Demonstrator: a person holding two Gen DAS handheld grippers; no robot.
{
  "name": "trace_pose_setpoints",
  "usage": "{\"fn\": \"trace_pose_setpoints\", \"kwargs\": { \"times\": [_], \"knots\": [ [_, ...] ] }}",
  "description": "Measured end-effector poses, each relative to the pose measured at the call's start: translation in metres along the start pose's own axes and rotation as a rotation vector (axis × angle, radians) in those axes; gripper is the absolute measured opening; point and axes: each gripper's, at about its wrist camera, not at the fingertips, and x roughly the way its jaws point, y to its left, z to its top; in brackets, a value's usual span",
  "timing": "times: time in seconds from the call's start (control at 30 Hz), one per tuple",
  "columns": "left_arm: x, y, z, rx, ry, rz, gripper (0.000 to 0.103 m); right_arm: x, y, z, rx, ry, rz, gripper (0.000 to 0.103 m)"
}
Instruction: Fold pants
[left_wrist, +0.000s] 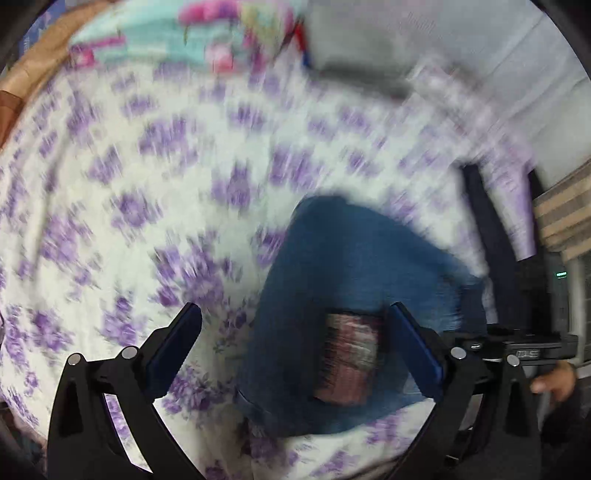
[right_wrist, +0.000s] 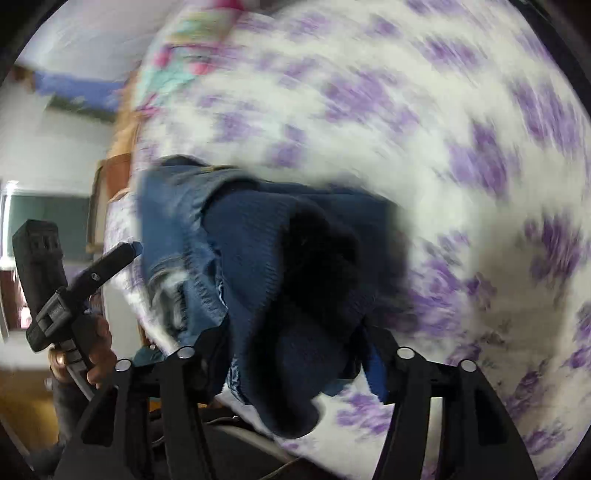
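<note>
On the bed's white sheet printed with purple flowers (left_wrist: 147, 184), the blue denim pants (left_wrist: 351, 258) lie bunched in a compact bundle near the mattress edge, a reddish-brown waist patch (left_wrist: 349, 360) facing up. Your left gripper (left_wrist: 295, 354) hangs over them with its blue-padded jaws spread wide, one pad on bare sheet, the other by the patch, pinching nothing. Your right gripper (right_wrist: 295, 354) has dark denim folds bulging up between its jaws; blur and the cloth itself hide the pads, so whether they press is not clear. The step looks like taking hold for the next fold. To do it well, slow both hands until the views sharpen, take one clean outer edge rather than a wad of layers, and set the left jaws across the waistband just beside the patch. The bundle sits close to the bed's edge, so work toward the middle of the mattress.
</note>
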Motion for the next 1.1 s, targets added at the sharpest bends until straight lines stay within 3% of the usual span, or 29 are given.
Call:
{"fn": "trace_pose_setpoints", "kwargs": {
  "times": [0.1, 0.17, 0.27, 0.37, 0.43, 0.47, 0.53, 0.57, 0.6, 0.7, 0.83, 0.93, 1.03, 1.07, 1.1],
  "knots": [
    [0.031, -0.007, 0.0, 0.012, 0.015, 0.121, 0.099, 0.007, -0.001, -0.001, -0.039, -0.02, -0.016, 0.066],
    [0.034, -0.004, 0.003, -0.014, 0.033, 0.128, 0.099, 0.001, 0.005, -0.002, -0.048, -0.02, -0.042, 0.07],
    [0.02, -0.014, 0.009, 0.072, 0.035, 0.168, 0.099, -0.019, 0.015, -0.005, -0.08, -0.038, -0.086, 0.071],
    [-0.003, -0.028, 0.015, 0.161, -0.024, 0.2, 0.098, -0.05, 0.031, -0.004, -0.167, -0.174, -0.152, 0.07],
    [-0.017, -0.03, 0.022, 0.176, -0.053, 0.171, 0.098, -0.06, 0.043, 0.007, -0.172, -0.234, -0.16, 0.07],
    [-0.019, -0.028, 0.027, 0.167, -0.057, 0.16, 0.098, -0.068, 0.046, 0.012, -0.172, -0.28, -0.152, 0.067],
    [-0.02, -0.021, 0.039, 0.125, -0.056, 0.133, 0.098, -0.069, 0.055, 0.022, -0.2, -0.298, -0.121, 0.037],
    [-0.017, -0.019, 0.042, 0.112, -0.053, 0.129, 0.098, -0.063, 0.063, 0.027, -0.223, -0.28, -0.102, 0.017],
    [-0.012, -0.015, 0.047, 0.093, -0.045, 0.135, 0.098, -0.056, 0.072, 0.033, -0.247, -0.256, -0.078, 0.013],
    [0.01, -0.012, 0.062, 0.097, -0.016, 0.136, 0.099, -0.03, 0.086, 0.046, -0.266, -0.211, -0.092, 0.013],
    [0.049, -0.009, 0.077, 0.079, 0.041, 0.114, 0.099, 0.006, 0.069, 0.059, -0.226, -0.184, -0.201, 0.013],
    [0.073, -0.016, 0.076, 0.12, 0.063, 0.143, 0.099, 0.012, 0.055, 0.06, -0.211, -0.197, -0.176, 0.014],
    [0.07, -0.011, 0.076, 0.11, 0.084, 0.097, 0.099, 0.006, 0.051, 0.058, -0.175, -0.183, -0.129, 0.015],
    [0.064, -0.007, 0.077, 0.091, 0.099, 0.067, 0.099, 0.002, 0.052, 0.056, -0.173, -0.177, -0.109, 0.021],
    [0.054, 0.0, 0.076, 0.061, 0.114, 0.017, 0.099, -0.006, 0.054, 0.051, -0.167, -0.176, -0.07, 0.036]
  ]
}}
